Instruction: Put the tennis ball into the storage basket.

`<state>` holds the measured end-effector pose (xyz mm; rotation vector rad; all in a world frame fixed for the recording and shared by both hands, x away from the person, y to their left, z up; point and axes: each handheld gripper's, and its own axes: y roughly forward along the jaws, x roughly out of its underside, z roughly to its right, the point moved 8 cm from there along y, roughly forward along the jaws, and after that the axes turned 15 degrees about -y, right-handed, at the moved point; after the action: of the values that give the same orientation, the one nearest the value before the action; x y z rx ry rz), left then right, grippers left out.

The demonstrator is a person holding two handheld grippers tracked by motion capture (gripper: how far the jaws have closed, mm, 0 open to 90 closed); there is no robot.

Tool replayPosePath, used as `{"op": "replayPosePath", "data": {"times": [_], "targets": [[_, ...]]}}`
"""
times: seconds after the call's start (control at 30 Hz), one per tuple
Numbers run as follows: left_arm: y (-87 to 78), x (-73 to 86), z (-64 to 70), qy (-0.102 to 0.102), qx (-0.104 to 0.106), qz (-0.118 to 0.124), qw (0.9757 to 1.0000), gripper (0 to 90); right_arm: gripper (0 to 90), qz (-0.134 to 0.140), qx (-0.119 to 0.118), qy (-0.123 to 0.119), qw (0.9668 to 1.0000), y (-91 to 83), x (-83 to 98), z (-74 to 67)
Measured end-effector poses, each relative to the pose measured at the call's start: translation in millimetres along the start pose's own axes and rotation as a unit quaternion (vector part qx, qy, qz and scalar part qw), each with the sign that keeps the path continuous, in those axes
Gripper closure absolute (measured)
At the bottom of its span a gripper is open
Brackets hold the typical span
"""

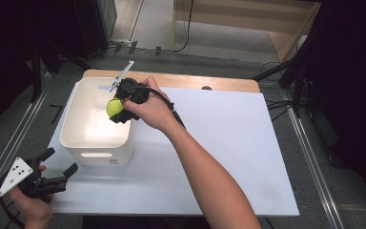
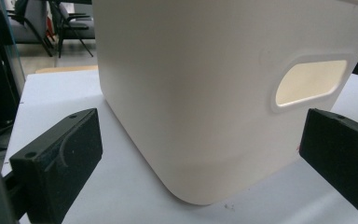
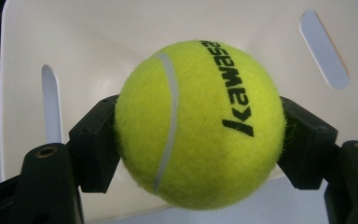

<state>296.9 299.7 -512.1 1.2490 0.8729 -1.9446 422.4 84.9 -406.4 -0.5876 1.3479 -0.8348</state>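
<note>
In the high view, the left gripper (image 1: 57,167) is lying low at the table's near left corner, jaws spread and holding nothing, just beside the white bin (image 1: 95,125). The right gripper (image 1: 118,106) is hanging over the bin's right rim. In the left gripper view, its jaws are framing the bin's wall (image 2: 191,102) and handle slot (image 2: 310,82) without touching. In the right gripper view, both jaws are pressing on a yellow tennis ball (image 3: 199,122) above the bin's inside.

Bright, even overhead light, dark surroundings, soft-edged close-ups
</note>
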Motion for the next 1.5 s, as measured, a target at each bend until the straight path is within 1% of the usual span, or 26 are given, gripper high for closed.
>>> {"op": "replayPosePath", "data": {"times": [0.1, 0.2, 0.23, 0.27, 0.3, 0.33, 0.4, 0.6, 0.67, 0.8, 0.97, 1.07, 1.1, 1.17, 1.27, 1.33, 1.37, 1.4, 1.43, 1.47, 1.5], "targets": [[0.0, -0.1, -0.1, -0.001, 0.001, 0.0, 1.0, 0.0, 23.7, -0.003, -0.003, -0.008, 1.0, 5.3, 0.3, -0.5], [0.0, -0.1, -0.1, -0.002, 0.001, 0.0, 1.0, 0.0, 23.7, -0.008, -0.004, -0.008, 0.9999, 8.8, 0.8, -1.5], [0.1, -0.1, -0.1, -0.001, 0.001, 0.0, 1.0, 0.0, 23.7, -0.01, -0.006, -0.004, 0.9999, 9.4, 1.2, -2.5], [0.1, -0.1, -0.1, -0.001, 0.001, 0.0, 1.0, 0.0, 23.7, -0.01, -0.005, -0.01, 0.9999, 10.9, 1.4, -1.8], [0.1, -0.1, -0.1, -0.001, 0.002, 0.0, 1.0, 0.0, 23.7, -0.012, -0.005, -0.007, 0.9999, 11.7, 1.5, -2.5], [0.1, -0.1, -0.1, -0.001, 0.002, 0.0, 1.0, 0.0, 23.7, -0.012, -0.006, -0.012, 0.9998, 12.8, 1.7, -2.2], [0.0, 0.0, -0.1, -0.002, 0.001, 0.0, 1.0, 0.0, 23.7, -0.015, -0.006, -0.006, 0.9998, 14.4, 2.4, -3.5], [-0.1, -0.1, -0.4, 0.0, 0.001, 0.0, 1.0, 0.0, 23.7, -0.02, -0.008, -0.012, 0.9997, 20.3, 5.2, -4.4], [0.0, -0.1, -0.3, -0.001, 0.001, 0.0, 1.0, 0.0, 23.7, -0.025, -0.01, -0.007, 0.9996, 21.7, 6.4, -5.6], [0.0, -0.1, -0.3, -0.001, 0.001, 0.0, 1.0, 0.0, 23.6, -0.028, -0.011, -0.012, 0.9995, 25.3, 8.7, -5.6], [0.0, 0.0, -0.2, -0.001, 0.001, 0.0, 1.0, 0.0, 23.6, -0.035, -0.015, -0.008, 0.9992, 31.0, 11.9, -7.5], [-0.1, -0.1, -0.2, -0.001, 0.001, -0.001, 1.0, 0.0, 23.5, -0.043, -0.017, -0.013, 0.9989, 34.3, 13.5, -8.3], [0.0, -0.1, -0.2, -0.001, 0.001, 0.0, 1.0, 0.0, 23.5, -0.046, -0.018, -0.011, 0.9987, 34.9, 14.0, -9.1], [-0.1, -0.1, -0.2, -0.001, 0.001, 0.0, 1.0, 0.0, 23.4, -0.047, -0.017, -0.018, 0.9986, 37.3, 14.1, -9.1], [-0.2, 0.0, -0.4, 0.0, 0.001, -0.001, 1.0, 0.0, 23.3, -0.055, -0.02, -0.022, 0.998, 39.0, 14.9, -10.4], [-0.3, 0.0, -0.4, 0.0, 0.001, -0.001, 1.0, 0.0, 23.0, -0.058, -0.018, -0.023, 0.9979, 39.5, 15.3, -10.5], [-0.5, 0.1, -0.5, 0.0, 0.001, -0.002, 1.0, 0.0, 22.7, -0.058, -0.02, -0.026, 0.9978, 39.9, 15.4, -10.7], [-0.5, 0.1, -0.4, 0.0, 0.001, -0.002, 1.0, 0.0, 21.5, -0.059, -0.024, -0.024, 0.9977, 40.5, 15.6, -12.0], [-0.3, -0.1, -0.5, 0.0, 0.002, -0.001, 1.0, 0.0, 18.3, -0.061, -0.026, -0.026, 0.9975, 40.5, 15.9, -12.9], [-0.3, 0.0, -0.4, 0.0, 0.002, -0.001, 1.0, 0.0, 13.7, -0.058, -0.026, -0.03, 0.9976, 40.1, 15.2, -13.4], [-0.2, -0.1, -0.3, 0.0, 0.002, -0.001, 1.0, 0.0, 11.3, -0.054, -0.027, -0.03, 0.9977, 38.9, 14.4, -13.8]]}}
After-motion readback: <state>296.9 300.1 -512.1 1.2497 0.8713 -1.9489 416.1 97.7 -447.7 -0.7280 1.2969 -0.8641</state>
